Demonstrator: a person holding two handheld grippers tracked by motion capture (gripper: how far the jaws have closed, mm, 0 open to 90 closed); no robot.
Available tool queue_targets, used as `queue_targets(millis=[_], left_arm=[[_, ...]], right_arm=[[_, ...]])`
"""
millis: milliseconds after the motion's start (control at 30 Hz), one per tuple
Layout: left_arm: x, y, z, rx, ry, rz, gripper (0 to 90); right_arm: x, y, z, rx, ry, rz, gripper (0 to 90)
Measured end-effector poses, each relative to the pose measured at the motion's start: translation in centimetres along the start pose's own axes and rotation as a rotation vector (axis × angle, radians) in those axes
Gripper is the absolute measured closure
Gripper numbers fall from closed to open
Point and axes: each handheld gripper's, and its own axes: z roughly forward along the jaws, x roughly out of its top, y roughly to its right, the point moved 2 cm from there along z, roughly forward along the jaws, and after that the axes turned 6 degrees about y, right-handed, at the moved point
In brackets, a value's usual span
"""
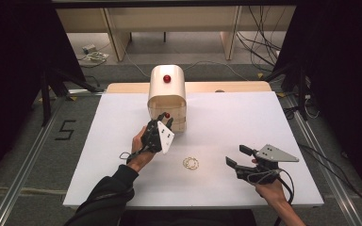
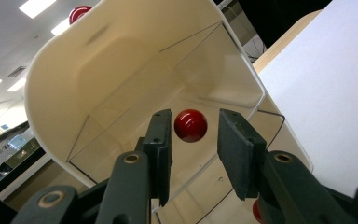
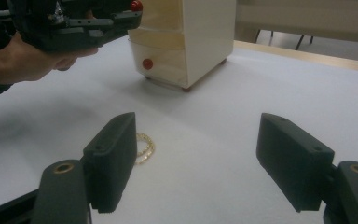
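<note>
Right between my left claw's (image 2: 193, 154) two black pads sits the red knob (image 2: 190, 125) of the upper drawer, with a sliver of air on either side of it; the pads flank the ball without pressing on it, so I am not clamped yet. Behind that knob the drawer's clear front (image 2: 135, 140) tilts across my view, and beyond it rises the cream shell of the little cabinet (image 2: 65, 84), rounded at the top (I am looking up at it from low down, so it leans). Farther up, at the cabinet's crown, a second red knob (image 2: 79, 11) peeks over the edge. From the high view, my left claw (image 1: 164, 119) is pushed up against the cabinet's front (image 1: 167, 101), my hand (image 1: 140, 149) trailing behind it toward me.

My right claw (image 3: 196, 158) rests lower and nearer to me, jaws spread wide apart, holding nothing. Just ahead of its left pad lies a gold beaded bracelet (image 3: 144, 147) on the white table (image 3: 242, 93), partly hidden by that pad. Well past the bracelet stands the cabinet (image 3: 200, 42) again, its lowest drawer showing a red knob (image 3: 147, 63), and up at the left is my other hand (image 3: 23, 60) with its claw reaching in at the higher knob (image 3: 136, 6).

In the high view the bracelet (image 1: 191, 163) lies between my two claws, well short of the cabinet, with the right claw (image 1: 239, 157) off to its side.
</note>
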Motion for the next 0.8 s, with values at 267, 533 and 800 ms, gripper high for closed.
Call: queue_targets(millis=[267, 533, 800], left_arm=[[0.15, 0.09, 0.11, 0.023, -0.001, 0.007, 72.0], [0.23, -0.12, 0.05, 0.003, -0.008, 0.021, 72.7], [0.43, -0.21, -0.19, -0.011, -0.021, 0.018, 72.8]], right_arm=[[0.02, -0.08, 0.02, 0.013, 0.005, -0.006, 29.6], [0.03, -0.13, 0.01, 0.013, 0.002, -0.003, 29.6], [0.02, -0.17, 0.03, 0.013, 0.001, -0.008, 29.6]])
